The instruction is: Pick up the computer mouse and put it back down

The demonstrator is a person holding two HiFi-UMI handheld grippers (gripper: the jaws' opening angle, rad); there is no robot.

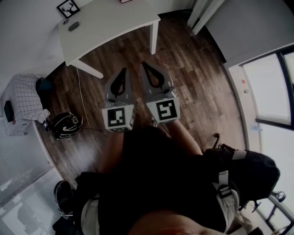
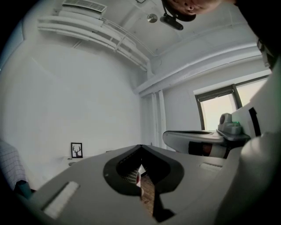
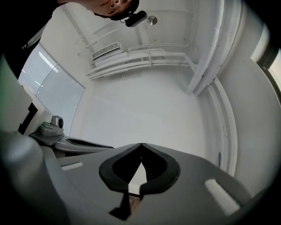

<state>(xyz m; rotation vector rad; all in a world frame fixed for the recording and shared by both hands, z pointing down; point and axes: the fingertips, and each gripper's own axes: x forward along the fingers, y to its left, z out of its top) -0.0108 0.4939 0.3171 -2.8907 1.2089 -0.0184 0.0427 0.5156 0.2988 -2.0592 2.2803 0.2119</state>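
The dark computer mouse lies on the white table at the far left, beside a small framed deer picture. Both grippers are held side by side over the wooden floor, well short of the table and pointing toward it. The left gripper is shut with nothing between its jaws, and so is the right gripper. In the left gripper view the left gripper has its tips touching, with the picture far off on the table. The right gripper faces a bare white wall in its own view.
A black helmet and a thin cable lie on the floor at left, near a seat draped in checked cloth. The table's legs stand ahead. A window runs along the right. A dark backpack sits at the lower right.
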